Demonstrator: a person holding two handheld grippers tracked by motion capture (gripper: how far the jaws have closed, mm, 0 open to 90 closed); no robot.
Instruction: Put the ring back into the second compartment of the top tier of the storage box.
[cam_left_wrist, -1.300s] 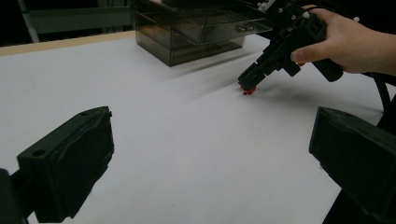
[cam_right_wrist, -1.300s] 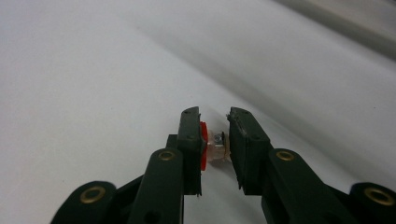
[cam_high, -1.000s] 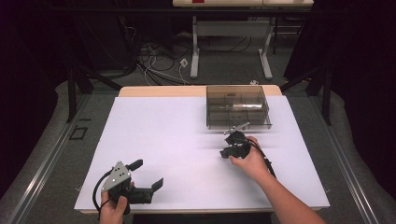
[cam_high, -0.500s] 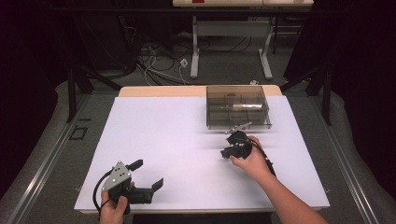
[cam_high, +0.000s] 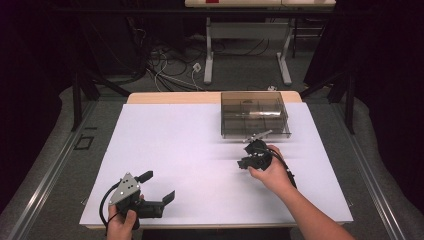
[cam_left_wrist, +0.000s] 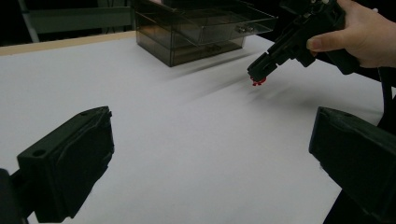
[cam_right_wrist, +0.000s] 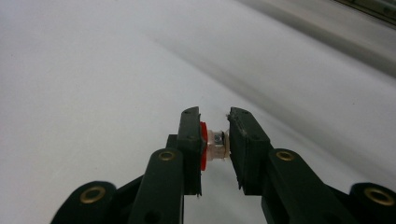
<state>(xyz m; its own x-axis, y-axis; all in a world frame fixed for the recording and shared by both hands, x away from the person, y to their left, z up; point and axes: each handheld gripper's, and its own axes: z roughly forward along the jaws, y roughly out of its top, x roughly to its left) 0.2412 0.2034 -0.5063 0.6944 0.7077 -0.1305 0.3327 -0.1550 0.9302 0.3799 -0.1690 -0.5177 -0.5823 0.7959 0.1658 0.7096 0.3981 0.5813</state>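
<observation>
The right gripper (cam_right_wrist: 215, 140) is pinching a tiny part (cam_right_wrist: 216, 145) between its two black jaws: a red disc on one side is pressing flat against one jaw, a clear, pale plastic body is sitting in the middle, and a small metallic bit is meeting the other jaw. It is looking like a small push pin or plug (I cannot tell which from here). Seen from the left gripper view, the same part (cam_left_wrist: 257, 81) is peeking out as a red speck at the tip of the right gripper (cam_left_wrist: 261, 70), which is hanging just above the white table (cam_left_wrist: 187, 140) and pointing down at a slant.

From the high view, the right gripper (cam_high: 248, 161) is hovering over the white sheet just in front of the smoky see-through box (cam_high: 255, 116), near it but not touching. The box is sitting toward the far edge of the table (cam_high: 175, 145) and is divided into compartments; one shallow drawer (cam_left_wrist: 219, 21) is standing pulled out toward the person. A couple of small pale items are lying in that drawer, too small to make out.

The left gripper (cam_high: 159, 187) is resting low at the near left of the table, well apart from the box, its jaws spreading wide with nothing between them.
</observation>
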